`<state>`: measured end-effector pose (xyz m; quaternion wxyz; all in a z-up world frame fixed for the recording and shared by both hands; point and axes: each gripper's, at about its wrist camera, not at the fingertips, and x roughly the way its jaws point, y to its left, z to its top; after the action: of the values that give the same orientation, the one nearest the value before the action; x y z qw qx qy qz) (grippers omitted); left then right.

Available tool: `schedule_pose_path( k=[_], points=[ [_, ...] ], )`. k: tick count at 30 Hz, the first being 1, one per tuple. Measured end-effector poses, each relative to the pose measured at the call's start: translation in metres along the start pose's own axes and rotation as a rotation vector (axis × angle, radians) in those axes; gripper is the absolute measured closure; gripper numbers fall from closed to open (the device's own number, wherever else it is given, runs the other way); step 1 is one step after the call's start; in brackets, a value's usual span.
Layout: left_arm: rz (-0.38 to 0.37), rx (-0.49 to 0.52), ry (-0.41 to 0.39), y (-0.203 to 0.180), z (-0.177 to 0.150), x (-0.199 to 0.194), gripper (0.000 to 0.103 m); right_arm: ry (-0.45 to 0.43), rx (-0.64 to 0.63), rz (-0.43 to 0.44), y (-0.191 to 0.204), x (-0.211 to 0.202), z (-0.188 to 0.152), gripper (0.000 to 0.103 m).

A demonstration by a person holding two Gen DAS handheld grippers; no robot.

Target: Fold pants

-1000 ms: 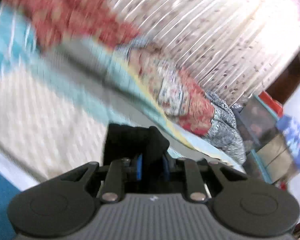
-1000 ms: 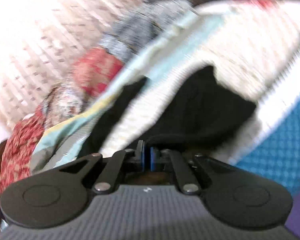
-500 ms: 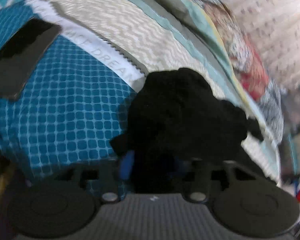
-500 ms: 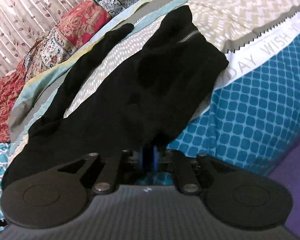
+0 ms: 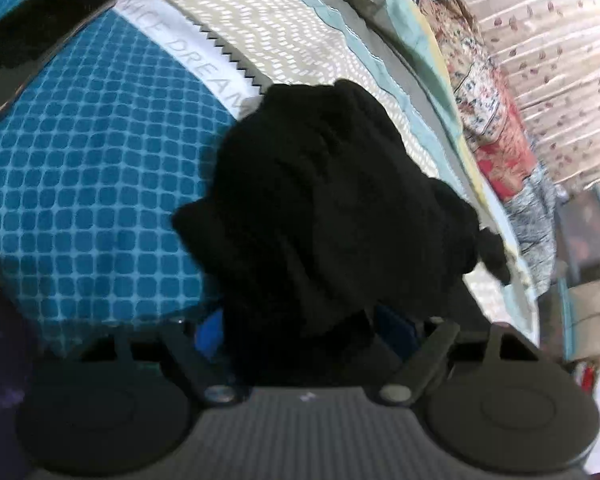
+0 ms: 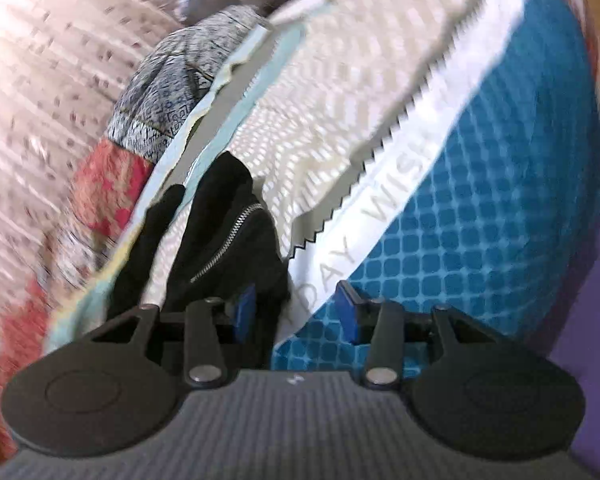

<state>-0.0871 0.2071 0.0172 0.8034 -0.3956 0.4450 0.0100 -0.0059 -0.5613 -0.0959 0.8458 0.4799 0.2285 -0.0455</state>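
Two grippers work over a pair of black pants (image 5: 324,200) dropped in a soft heap on a bed, the cloth bunched on the blue checked and cream zigzag bedspread (image 5: 100,184) near its close edge. The fabric looks light and limp, likely to sag and slide the moment it is lifted, so a firm pinch at the waistband or at a leg hem would probably serve better than a grab at the middle of the pile; a metal zipper (image 6: 226,246) marks the waist end as seen from the right wrist camera.

On the left, the left gripper (image 5: 300,332) points steeply down into the heap. Its jaws have just swung wide and eased back slightly; black cloth still lies between the blue pads (image 5: 210,330), but whether they press on it is hard to tell, since the fabric hides the inner faces.

On the right, the right gripper (image 6: 296,312) sits lower-angled, rolled so the bed tilts across its view. Its jaws have just been opening and stand apart, with a fold of the pants beside the left pad and bare bedspread showing in the gap.

Far left on the bed lies a dark phone (image 5: 32,68), well apart from the pants. A patchwork quilt (image 5: 496,120) runs along the bed's far edge, below pale curtains (image 5: 560,40).
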Motion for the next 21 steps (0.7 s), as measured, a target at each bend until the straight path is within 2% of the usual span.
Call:
schedule_pose_path(
  k=[1,3,4,5,6,7,8,10,12,14,16,18,21],
  points=[
    [0.015,0.008,-0.003,-0.003,0.000,0.002,0.044,0.002,0.036,0.023,-0.003,0.004,0.001,0.056],
    [0.036,0.002,0.003,-0.004,0.001,0.006,0.075,0.005,0.086,0.059,-0.004,0.012,0.002,0.056],
    [0.043,-0.008,0.007,-0.004,0.002,0.007,0.080,0.008,0.102,0.075,-0.003,0.016,0.003,0.059],
    [0.045,-0.018,0.011,-0.002,0.003,0.008,0.083,0.002,0.105,0.084,0.002,0.021,0.004,0.077],
    [0.051,-0.022,0.011,-0.003,0.003,0.009,0.084,-0.013,0.070,0.081,0.012,0.021,0.005,0.088],
    [0.058,-0.016,0.010,-0.004,0.002,0.009,0.084,-0.029,0.003,0.086,0.030,0.017,0.006,0.090],
    [0.068,-0.005,0.007,-0.005,0.002,0.009,0.084,-0.052,-0.120,0.103,0.057,0.016,0.001,0.090],
    [0.090,0.013,0.004,-0.010,0.001,0.010,0.084,-0.045,-0.341,0.155,0.101,0.011,-0.017,0.090],
    [0.102,0.014,0.006,-0.011,0.000,0.013,0.084,0.034,-0.563,0.222,0.146,0.017,-0.055,0.090],
    [0.104,0.005,0.011,-0.011,0.001,0.014,0.084,0.158,-0.798,0.255,0.178,0.029,-0.111,0.089],
    [0.099,-0.001,0.013,-0.010,0.003,0.013,0.083,0.268,-0.957,0.254,0.187,0.043,-0.158,0.087],
    [0.092,-0.005,0.017,-0.009,0.002,0.012,0.083,0.353,-1.030,0.229,0.183,0.054,-0.192,0.084],
    [0.079,-0.011,0.023,-0.005,0.003,0.011,0.080,0.381,-0.980,0.212,0.172,0.056,-0.193,0.075]
  ],
)
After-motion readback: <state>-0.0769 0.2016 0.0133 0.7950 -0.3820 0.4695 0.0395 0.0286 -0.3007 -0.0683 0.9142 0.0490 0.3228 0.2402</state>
